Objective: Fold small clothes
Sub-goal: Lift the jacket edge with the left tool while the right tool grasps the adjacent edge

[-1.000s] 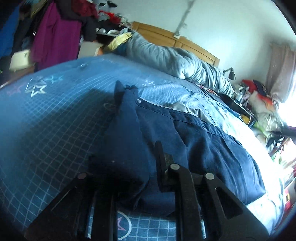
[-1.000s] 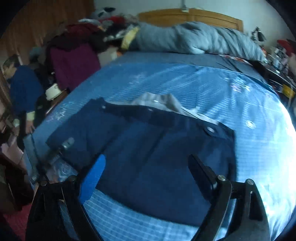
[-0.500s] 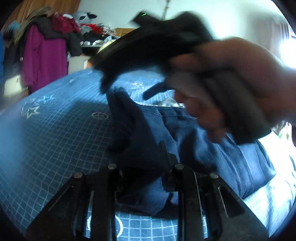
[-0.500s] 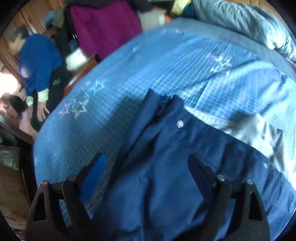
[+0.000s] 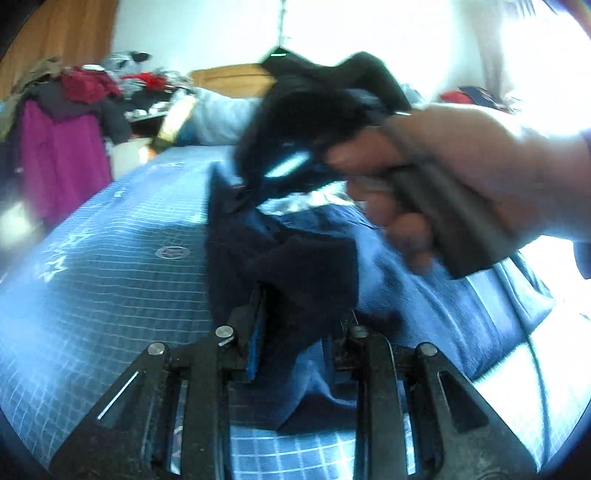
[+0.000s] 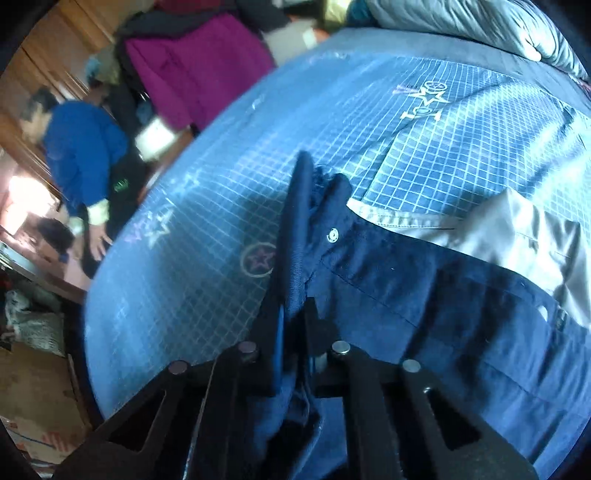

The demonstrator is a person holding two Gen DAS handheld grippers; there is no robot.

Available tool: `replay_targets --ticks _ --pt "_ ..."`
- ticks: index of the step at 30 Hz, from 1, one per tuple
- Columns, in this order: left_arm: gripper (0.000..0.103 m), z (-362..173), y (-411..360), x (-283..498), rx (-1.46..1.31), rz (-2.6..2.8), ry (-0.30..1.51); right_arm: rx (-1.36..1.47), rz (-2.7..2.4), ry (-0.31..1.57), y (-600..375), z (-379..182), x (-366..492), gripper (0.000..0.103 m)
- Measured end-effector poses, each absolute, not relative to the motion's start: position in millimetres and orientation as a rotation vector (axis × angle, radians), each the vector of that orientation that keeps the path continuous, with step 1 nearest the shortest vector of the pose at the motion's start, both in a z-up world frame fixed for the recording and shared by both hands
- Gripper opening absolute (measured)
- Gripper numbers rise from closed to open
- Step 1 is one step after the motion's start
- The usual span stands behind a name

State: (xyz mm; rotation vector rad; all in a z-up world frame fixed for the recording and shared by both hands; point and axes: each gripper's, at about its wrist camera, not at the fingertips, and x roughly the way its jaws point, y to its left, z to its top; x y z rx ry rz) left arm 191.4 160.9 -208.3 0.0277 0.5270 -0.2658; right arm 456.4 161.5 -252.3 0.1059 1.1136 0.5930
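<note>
A navy blue pair of shorts (image 6: pixel 443 295) with a snap button (image 6: pixel 333 235) and pale grey lining (image 6: pixel 517 229) lies flat on the blue grid bedsheet (image 6: pixel 443 140). My right gripper (image 6: pixel 293 306) is closing its jaws, and the garment's raised left edge is pinched between them. In the left wrist view that gripper (image 5: pixel 243 195) is held by a hand (image 5: pixel 461 166) and comes down onto the far end of the same edge. My left gripper (image 5: pixel 301 310) is shut on a bunched fold of the shorts (image 5: pixel 314 266) at the near end, lifted a little off the sheet.
A grey duvet (image 6: pixel 461 22) lies bunched at the wooden headboard (image 5: pixel 229 77). A purple coat (image 6: pixel 199 66) and piled clothes stand off the bed's left side, where a person in a blue top (image 6: pixel 81 147) bends down. The bed's edge drops away at lower left (image 6: pixel 88 332).
The right gripper swung across to the shorts' left edge, dropped, and went from wide open to pinching it. The left gripper rolled and lifted its fold slightly.
</note>
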Motion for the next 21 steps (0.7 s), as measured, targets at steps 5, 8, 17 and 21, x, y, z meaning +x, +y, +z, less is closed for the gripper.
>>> replay_targets --ticks 5,8,17,21 --pt "0.025 -206.7 172.6 187.9 -0.016 -0.21 0.531 0.113 0.622 1.119 159.6 -239.7 449.6 0.01" --pt "0.024 -206.8 171.5 190.3 -0.004 -0.209 0.539 0.133 0.622 1.118 157.3 -238.7 444.9 0.01" --pt "0.009 -188.0 158.6 182.7 0.03 -0.239 0.522 0.238 0.631 1.021 122.3 -216.3 418.1 0.008" --pt "0.009 -169.2 122.5 167.3 0.09 -0.328 0.48 0.352 0.623 0.926 63.3 -195.8 389.0 0.008"
